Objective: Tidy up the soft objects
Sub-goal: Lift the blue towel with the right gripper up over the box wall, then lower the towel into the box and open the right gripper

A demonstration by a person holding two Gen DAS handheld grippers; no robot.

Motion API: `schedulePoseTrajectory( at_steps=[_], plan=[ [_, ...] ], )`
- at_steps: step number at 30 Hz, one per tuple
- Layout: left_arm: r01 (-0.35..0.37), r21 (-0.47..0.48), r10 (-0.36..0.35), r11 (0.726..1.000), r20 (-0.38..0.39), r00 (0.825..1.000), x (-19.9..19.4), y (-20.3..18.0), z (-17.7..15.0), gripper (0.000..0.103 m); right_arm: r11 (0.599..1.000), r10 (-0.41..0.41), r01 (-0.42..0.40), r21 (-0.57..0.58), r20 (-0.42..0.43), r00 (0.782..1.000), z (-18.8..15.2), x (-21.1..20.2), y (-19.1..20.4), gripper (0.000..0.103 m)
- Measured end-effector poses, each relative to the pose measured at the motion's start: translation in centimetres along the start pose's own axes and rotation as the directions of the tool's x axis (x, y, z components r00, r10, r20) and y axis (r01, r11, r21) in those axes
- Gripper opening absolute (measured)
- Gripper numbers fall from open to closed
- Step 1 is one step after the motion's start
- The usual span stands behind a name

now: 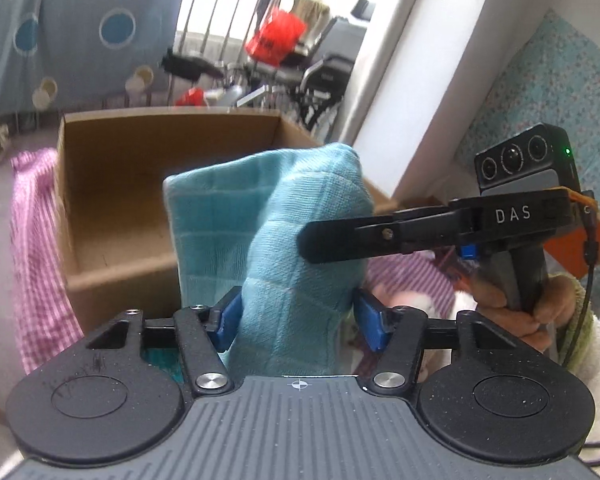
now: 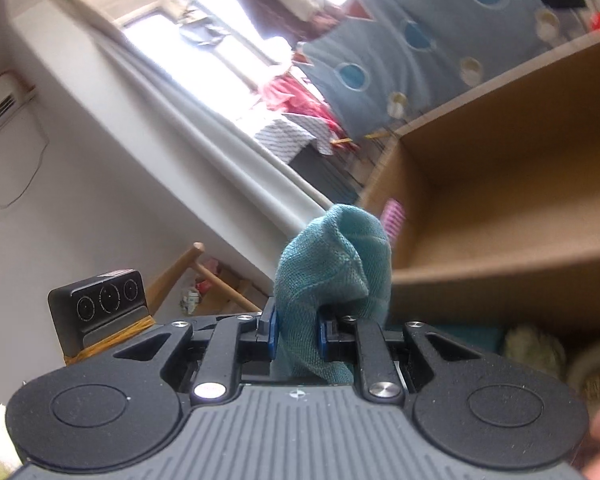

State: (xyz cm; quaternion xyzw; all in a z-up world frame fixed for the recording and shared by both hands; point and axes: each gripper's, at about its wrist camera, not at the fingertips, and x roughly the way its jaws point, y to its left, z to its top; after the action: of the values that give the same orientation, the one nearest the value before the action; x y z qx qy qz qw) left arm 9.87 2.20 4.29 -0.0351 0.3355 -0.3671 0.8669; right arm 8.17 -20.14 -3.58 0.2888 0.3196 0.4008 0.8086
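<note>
1. Two claws share one soft thing: a teal woven cotton cloth with a faint grid pattern (image 1: 284, 240), bunched and lifted in the air just in front of the open brown cardboard box (image 1: 112, 168).
2. At the far left of the left wrist view, a pink-and-white gingham fabric (image 1: 36, 248) lies under and around the box; it looks like a bed cover, though I cannot tell for certain.
3. Moving right, the left claw (image 1: 296, 320) stands at a middling width with the cloth's lower bundle between its blue pads. The fabric fills the gap and bulges over the pads, so I judge it a grip on a thick wad.
4. Further right, the right claw (image 1: 320, 240) reaches in sideways, its black fingers narrow and pinched on an upper fold. In the right wrist view the right claw (image 2: 296, 332) shows that pinch plainly, with a peak of cloth rising above the pads.
5. At the far right, a hand (image 1: 516, 300) in a fluffy cream sleeve holds the right tool's handle.
6. Handling, as I judge it: the cloth is light, limp and not fragile. It will sag and unfold wherever it is not held, and a loose weave can slide out of a shallow pinch.
7. Best holds are a thick gathered wad deep between the pads, or two well-separated corners if it is to be folded flat before going into the box.
</note>
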Motion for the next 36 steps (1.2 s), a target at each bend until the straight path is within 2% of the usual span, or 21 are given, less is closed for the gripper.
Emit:
schedulePoseTrajectory(
  at_steps=[5, 8, 10, 12, 19, 23, 26, 30, 34, 36],
  plan=[
    [-0.016, 0.014, 0.015, 1.000, 0.074, 0.997, -1.0, -0.1, 2.8, 0.059, 0.996, 0.031, -0.032, -0.089, -0.008, 0.999, 3.3, 0.4, 2.8, 0.020],
    [-0.015, -0.010, 0.016, 1.000, 0.098, 0.995, -0.5, 1.0, 5.1, 0.059, 0.995, 0.037, -0.038, -0.097, -0.017, 0.999, 5.9, 1.3, 3.7, 0.020],
    [0.010, -0.045, -0.006, 0.999, 0.102, 0.995, 0.2, 2.2, 6.6, 0.059, 0.995, 0.033, -0.035, -0.091, -0.022, 0.999, 7.7, 1.7, 3.4, 0.020],
    [0.003, -0.066, 0.003, 0.998, 0.099, 0.995, 1.3, 3.4, 7.7, 0.059, 0.997, 0.026, -0.029, -0.078, -0.032, 0.999, 9.7, 2.5, 2.8, 0.020],
    [-0.069, -0.161, 0.071, 0.984, 0.003, 0.998, 6.3, 8.1, 10.1, 0.059, 0.998, 0.000, 0.009, 0.057, -0.141, 0.990, 15.8, 8.1, -3.8, 0.020],
    [-0.138, -0.221, 0.124, 0.965, -0.076, 0.989, 8.9, 11.2, 10.6, 0.062, 0.989, -0.009, 0.042, 0.145, -0.220, 0.975, 17.6, 12.1, -8.5, 0.020],
    [-0.192, -0.230, 0.172, 0.954, -0.104, 0.980, 9.3, 12.6, 10.4, 0.068, 0.980, -0.031, 0.084, 0.181, -0.277, 0.960, 18.4, 15.3, -11.6, 0.020],
    [-0.217, -0.240, 0.203, 0.946, -0.083, 0.976, 7.6, 13.3, 9.9, 0.070, 0.969, -0.046, 0.125, 0.211, -0.347, 0.937, 18.6, 19.3, -15.2, 0.020],
    [-0.226, -0.245, 0.226, 0.943, -0.030, 0.974, 5.1, 13.2, 9.2, 0.073, 0.966, -0.051, 0.147, 0.214, -0.399, 0.916, 18.3, 22.6, -17.0, 0.020],
    [-0.226, -0.245, 0.232, 0.943, -0.004, 0.973, 3.9, 12.9, 8.8, 0.074, 0.965, -0.046, 0.146, 0.216, -0.408, 0.912, 18.1, 24.0, -17.7, 0.020]
  ],
)
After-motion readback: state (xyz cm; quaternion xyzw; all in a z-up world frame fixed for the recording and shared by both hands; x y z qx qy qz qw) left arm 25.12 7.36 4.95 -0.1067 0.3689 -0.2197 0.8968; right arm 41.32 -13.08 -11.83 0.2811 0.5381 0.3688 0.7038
